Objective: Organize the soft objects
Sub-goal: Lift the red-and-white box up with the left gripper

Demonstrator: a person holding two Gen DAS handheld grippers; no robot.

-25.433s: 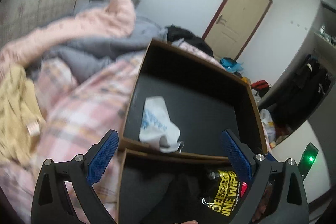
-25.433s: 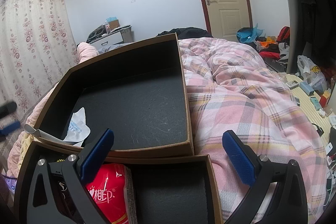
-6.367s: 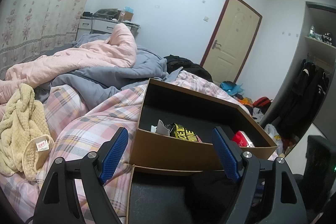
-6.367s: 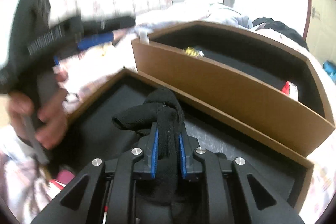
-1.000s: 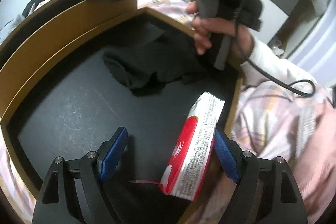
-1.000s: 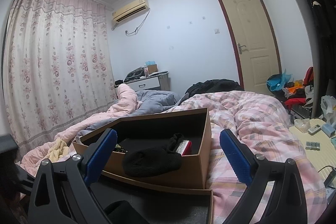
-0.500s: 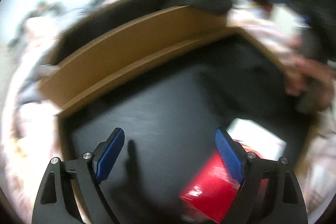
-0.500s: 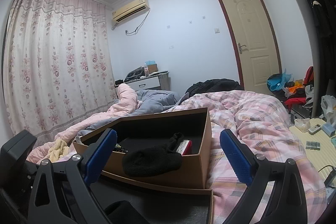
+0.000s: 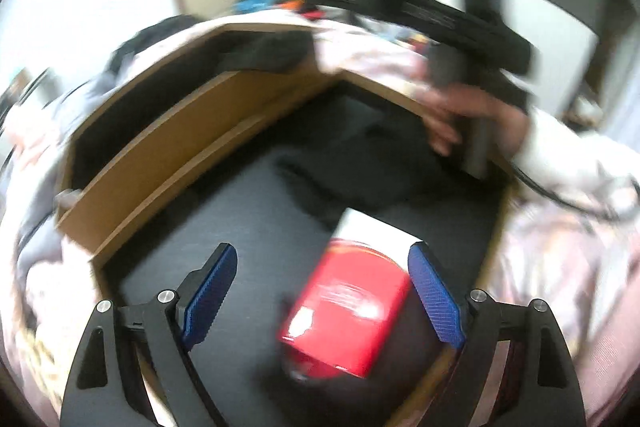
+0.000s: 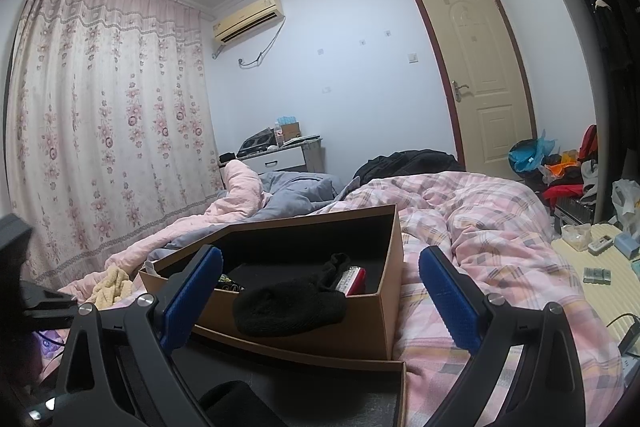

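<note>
In the blurred left wrist view my left gripper (image 9: 324, 295) is open over the near cardboard box (image 9: 168, 163). A red and white tissue pack (image 9: 352, 303) lies on the box's black floor between the blue pads, untouched as far as I can tell. A black cloth (image 9: 368, 171) lies further in. In the right wrist view my right gripper (image 10: 320, 299) is open and empty, held above the near box. A black sock (image 10: 288, 303) hangs over the front wall of the far box (image 10: 360, 323), which holds a red pack (image 10: 354, 281).
The boxes sit on a bed with a pink plaid quilt (image 10: 480, 227). A yellow towel (image 10: 112, 285) lies at the left. The person's right hand and the other gripper (image 9: 452, 115) hover at the near box's far right edge. Clutter lies on the floor (image 10: 592, 239).
My left gripper has swung over the near box, so the red pack now lies between its pads. My right gripper has stayed still and open.
</note>
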